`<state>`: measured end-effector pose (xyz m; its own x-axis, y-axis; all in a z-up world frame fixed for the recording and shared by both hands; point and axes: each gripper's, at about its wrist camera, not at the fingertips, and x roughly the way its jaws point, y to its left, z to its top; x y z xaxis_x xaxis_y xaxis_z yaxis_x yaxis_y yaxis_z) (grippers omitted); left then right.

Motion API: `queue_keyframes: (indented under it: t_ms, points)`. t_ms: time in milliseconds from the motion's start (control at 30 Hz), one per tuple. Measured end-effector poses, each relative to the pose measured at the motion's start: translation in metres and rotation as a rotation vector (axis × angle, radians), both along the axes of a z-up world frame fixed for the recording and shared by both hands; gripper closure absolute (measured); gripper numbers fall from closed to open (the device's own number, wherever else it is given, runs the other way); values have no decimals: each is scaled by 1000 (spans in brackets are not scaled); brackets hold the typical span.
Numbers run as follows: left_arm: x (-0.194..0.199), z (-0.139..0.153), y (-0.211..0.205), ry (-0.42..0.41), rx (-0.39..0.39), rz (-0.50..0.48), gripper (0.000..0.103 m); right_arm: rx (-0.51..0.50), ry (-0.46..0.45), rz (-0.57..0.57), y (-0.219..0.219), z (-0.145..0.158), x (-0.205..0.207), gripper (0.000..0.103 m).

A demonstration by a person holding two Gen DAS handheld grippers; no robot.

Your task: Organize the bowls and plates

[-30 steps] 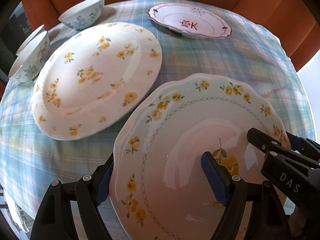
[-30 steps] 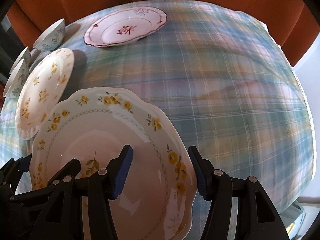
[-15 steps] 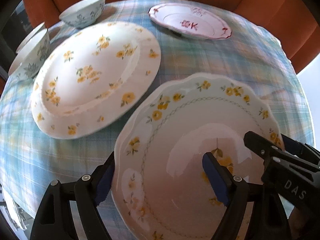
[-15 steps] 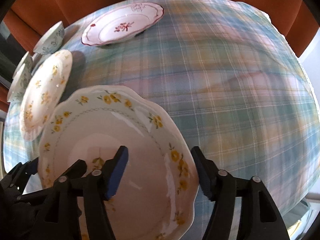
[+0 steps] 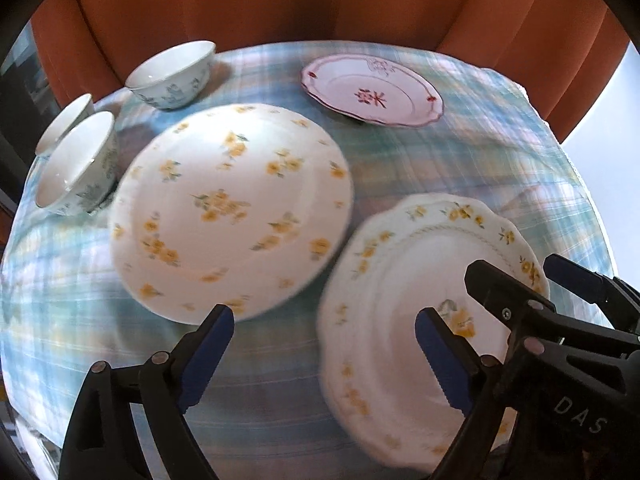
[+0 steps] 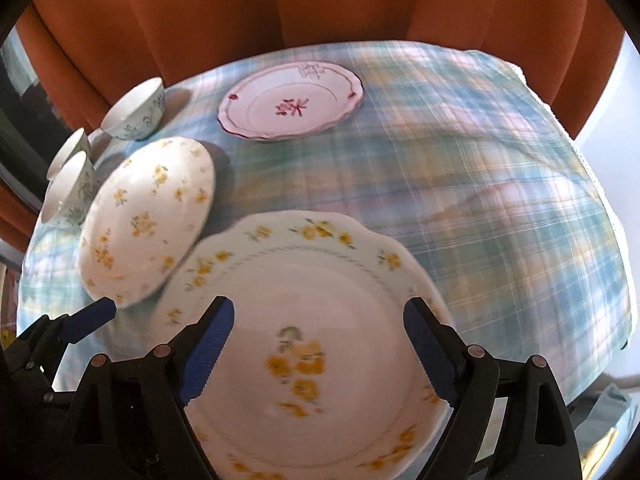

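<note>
Over plaid cloth (image 6: 460, 168), both grippers (jaws just spreading) tilt steeply down.

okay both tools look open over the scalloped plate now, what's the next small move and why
Probably swing the left tool toward the round flowered plate beside it. Both tools have just been opening; the right tool hangs open too, and the scalloped plate lies flat on the tablecloth, gripped by neither, so it seems placed.

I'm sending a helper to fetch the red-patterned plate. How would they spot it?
On the plaid tablecloth, look to the far side near the orange curtain. The red-patterned plate sits alone there, the only one with a dark red rim and centre flower; the others carry yellow flowers.
</note>
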<state>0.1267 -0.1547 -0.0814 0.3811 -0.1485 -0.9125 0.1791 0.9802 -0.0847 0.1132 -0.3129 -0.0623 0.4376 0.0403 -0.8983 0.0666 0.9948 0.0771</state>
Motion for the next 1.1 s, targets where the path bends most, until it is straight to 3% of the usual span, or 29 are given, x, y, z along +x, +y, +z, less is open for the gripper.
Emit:
queue_keyframes:
  t_ms: [333,567,833,1100]
  points:
    - [17,12,66,-21,-11,26,9,-8,-44,-35,65,17,12,14]
    - [56,8,107,-20,23,133,9,0,-42,-20,101,14,55,14]
    - [93,-13,120,16,33,217,10,12,-38,-19,115,-5,103,14]
    - [107,-41,118,72,38,256,11,-17,33,-6,112,-38,134,16]
